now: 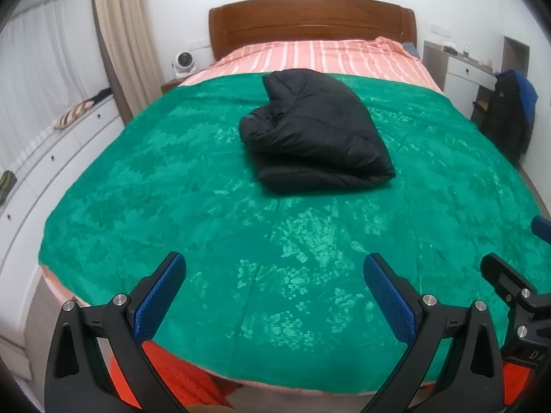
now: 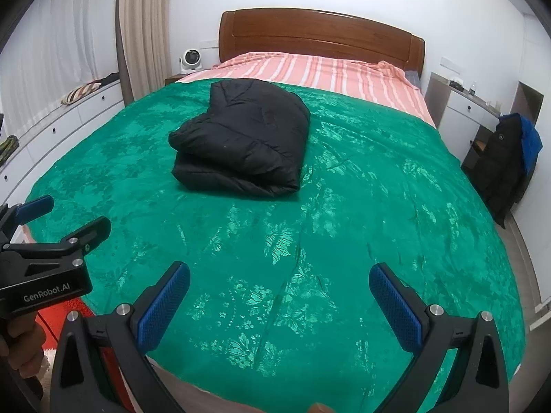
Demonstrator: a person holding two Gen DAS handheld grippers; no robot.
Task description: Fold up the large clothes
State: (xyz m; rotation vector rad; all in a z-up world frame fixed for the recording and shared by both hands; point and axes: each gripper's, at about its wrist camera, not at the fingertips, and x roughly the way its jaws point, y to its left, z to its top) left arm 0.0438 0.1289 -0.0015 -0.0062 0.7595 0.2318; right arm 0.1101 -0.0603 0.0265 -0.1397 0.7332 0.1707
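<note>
Two grippers hovering over foot edge of bed: left gripper (image 1: 273,275) fingers apart, right gripper (image 2: 279,285) fingers apart, both gripping nothing. Puffy black quilted jacket (image 1: 313,137) lying folded on green floral bedspread (image 1: 241,227) mid-bed, toward headboard. Folding looking finished; at most tidying remaining.

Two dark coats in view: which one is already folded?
The black jacket lying on the green blanket, folded into a compact bundle. The other dark coat hangs by the desk, unfolded.

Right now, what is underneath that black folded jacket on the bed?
The black jacket lies on a green floral blanket, which covers a pink striped sheet showing near the headboard. The patch directly beneath the jacket is hidden.
</note>
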